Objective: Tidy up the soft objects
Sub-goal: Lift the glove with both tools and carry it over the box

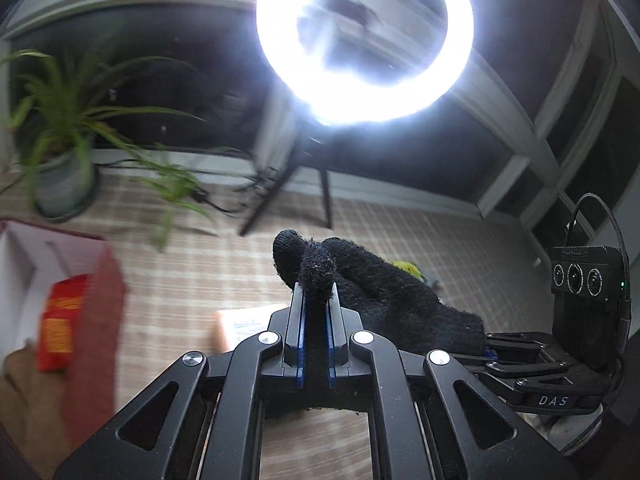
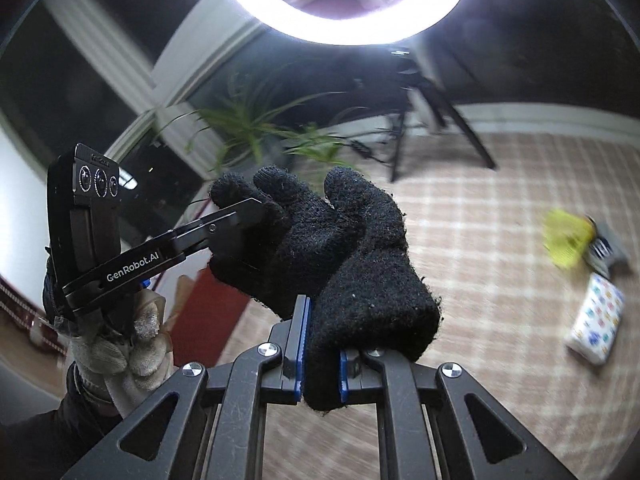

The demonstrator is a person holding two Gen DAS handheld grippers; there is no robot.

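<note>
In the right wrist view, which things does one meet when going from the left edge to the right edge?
Left gripper in a gloved hand → black glove → yellow soft object → white patterned packet.

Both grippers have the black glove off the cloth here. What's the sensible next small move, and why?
Probably carry it toward the open red box. The black glove hangs clear of the checked cloth, left gripper pinching a fingertip, right gripper clamping the cuff, so nothing remains to lift.
</note>
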